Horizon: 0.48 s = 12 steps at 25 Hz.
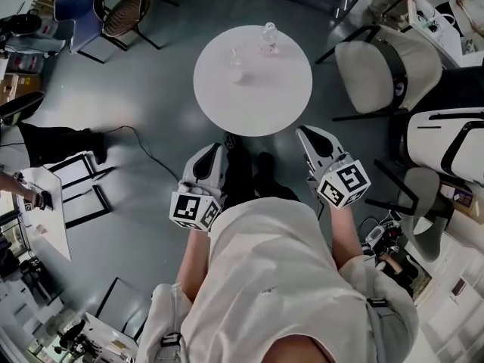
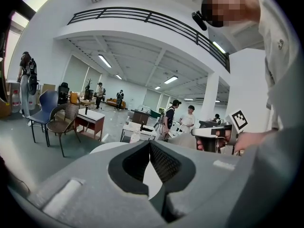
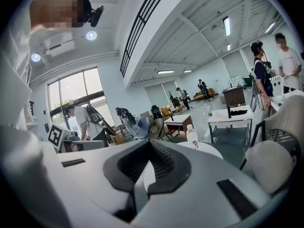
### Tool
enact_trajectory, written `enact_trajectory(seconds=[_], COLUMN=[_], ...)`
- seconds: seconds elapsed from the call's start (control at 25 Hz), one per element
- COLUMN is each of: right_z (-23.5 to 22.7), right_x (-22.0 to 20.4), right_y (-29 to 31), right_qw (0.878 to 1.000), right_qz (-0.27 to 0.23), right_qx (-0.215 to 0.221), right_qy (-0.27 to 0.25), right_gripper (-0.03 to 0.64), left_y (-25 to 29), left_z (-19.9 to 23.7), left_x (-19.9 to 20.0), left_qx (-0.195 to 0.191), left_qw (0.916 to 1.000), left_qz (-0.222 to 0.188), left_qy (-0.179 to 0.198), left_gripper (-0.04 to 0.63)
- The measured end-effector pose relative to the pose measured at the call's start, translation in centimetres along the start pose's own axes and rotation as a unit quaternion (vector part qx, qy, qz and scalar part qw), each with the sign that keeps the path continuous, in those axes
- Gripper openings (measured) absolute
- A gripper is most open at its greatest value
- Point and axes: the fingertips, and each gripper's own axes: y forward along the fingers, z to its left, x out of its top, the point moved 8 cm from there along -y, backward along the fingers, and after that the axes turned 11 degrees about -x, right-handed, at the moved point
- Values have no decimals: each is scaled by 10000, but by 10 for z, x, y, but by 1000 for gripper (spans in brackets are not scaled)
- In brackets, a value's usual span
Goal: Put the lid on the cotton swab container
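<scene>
We're holding the left claw (image 1: 215,150) and right claw (image 1: 306,133) shut, empty; container (image 1: 268,36) is sitting ahead on the table (image 1: 265,104), nearer the right one.

Large open-plan lab hall, seen from where I stand.
I am on a grey floor (image 1: 151,104) before a round white counter (image 1: 257,100). A railed mezzanine (image 2: 142,18) and ceiling strip lights (image 2: 105,61) run overhead. Desks (image 2: 90,118), chairs (image 2: 45,110), tall windows (image 3: 76,91) and standing people (image 2: 173,113) fill the hall beyond.
</scene>
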Motion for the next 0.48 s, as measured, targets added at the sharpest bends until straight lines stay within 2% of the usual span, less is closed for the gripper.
enact_trajectory(seconds=[0.48], right_z=[18], right_x=[53], right_y=[59], right_qw=[9985], right_qz=[-250], right_qx=[-315], right_qy=[-360], right_gripper=[6], left_y=[37], left_z=[80], left_x=[45], left_qx=[-533], left_qw=[9983], left_qz=[-153], left_qy=[178], left_gripper=[11])
